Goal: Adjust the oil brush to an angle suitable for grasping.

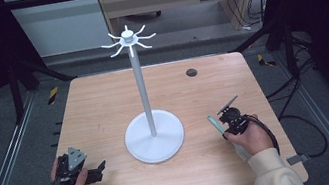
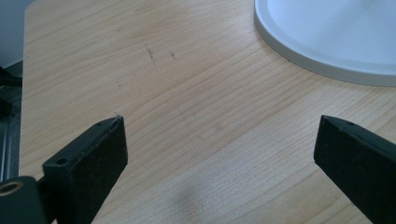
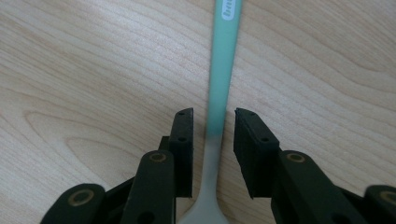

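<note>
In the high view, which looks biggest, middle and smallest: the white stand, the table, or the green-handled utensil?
1. Table, biggest.
2. White stand.
3. Green-handled utensil, smallest, lying by the right gripper.

White hook stand (image 1: 153,130) mid-table (image 1: 105,112); dark round cap (image 1: 191,72) beyond

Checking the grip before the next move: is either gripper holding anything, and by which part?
Nothing is held. The right gripper straddles the neck of a green-handled utensil, jaws clear of it on both sides. The left gripper stands open over the bare table.
</note>
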The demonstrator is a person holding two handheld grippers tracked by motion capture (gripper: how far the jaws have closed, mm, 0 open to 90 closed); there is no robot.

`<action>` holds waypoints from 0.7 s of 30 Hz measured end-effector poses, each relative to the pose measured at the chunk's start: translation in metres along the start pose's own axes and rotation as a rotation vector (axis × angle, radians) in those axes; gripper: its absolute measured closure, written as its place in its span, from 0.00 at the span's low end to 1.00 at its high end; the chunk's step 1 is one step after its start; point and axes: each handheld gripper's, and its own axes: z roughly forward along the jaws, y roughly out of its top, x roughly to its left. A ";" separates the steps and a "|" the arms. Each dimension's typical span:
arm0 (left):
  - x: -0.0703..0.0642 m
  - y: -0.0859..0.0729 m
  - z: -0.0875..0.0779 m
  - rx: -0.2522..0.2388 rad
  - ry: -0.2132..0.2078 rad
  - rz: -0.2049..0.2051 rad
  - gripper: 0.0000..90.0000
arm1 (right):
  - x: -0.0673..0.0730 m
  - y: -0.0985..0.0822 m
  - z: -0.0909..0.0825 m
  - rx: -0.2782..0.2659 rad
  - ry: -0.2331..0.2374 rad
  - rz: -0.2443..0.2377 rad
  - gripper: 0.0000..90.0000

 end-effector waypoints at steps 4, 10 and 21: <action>0.000 0.000 0.000 0.001 -0.001 0.001 0.03 | -0.001 -0.001 0.002 0.011 0.010 0.000 0.79; -0.001 0.000 0.000 0.003 -0.002 0.003 0.03 | -0.001 -0.001 0.005 0.020 0.016 0.002 0.82; -0.001 0.000 0.000 0.003 -0.003 0.003 0.03 | -0.004 -0.002 0.006 0.029 0.027 0.011 0.86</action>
